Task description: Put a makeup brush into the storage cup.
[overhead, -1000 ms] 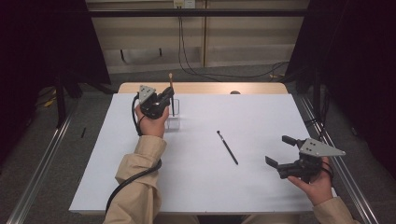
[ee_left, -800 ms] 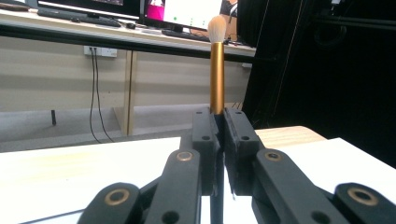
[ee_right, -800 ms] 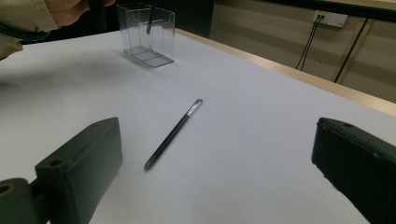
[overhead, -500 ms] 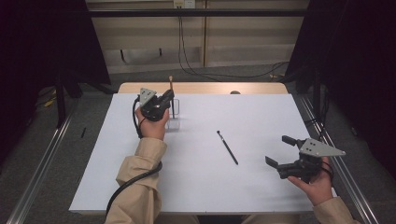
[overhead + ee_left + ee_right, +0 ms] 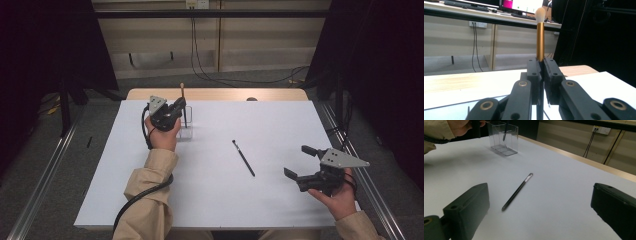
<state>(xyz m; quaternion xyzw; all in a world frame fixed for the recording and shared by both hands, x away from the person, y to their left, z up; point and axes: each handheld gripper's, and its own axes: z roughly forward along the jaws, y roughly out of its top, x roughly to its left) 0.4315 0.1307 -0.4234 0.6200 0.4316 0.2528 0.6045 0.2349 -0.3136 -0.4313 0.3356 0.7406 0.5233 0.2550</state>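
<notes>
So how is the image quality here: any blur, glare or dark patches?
High view: table evenly lit, surroundings near black. Left gripper view: gold-handled brush sharp, a bright monitor behind it, black at right. Right gripper view: black brush crisp, its near jaws soft, the clear holder shows faint reflections.

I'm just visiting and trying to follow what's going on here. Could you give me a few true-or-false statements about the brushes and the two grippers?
1. The left gripper has its jaws shut on the gold-handled brush. True.
2. That brush lies flat on the table. False: it stands upright, its tip down in the clear holder.
3. The right gripper holds the black brush. False: its jaws are open, and that brush lies on the white table.
4. The black brush lies between the two grippers. True.
</notes>
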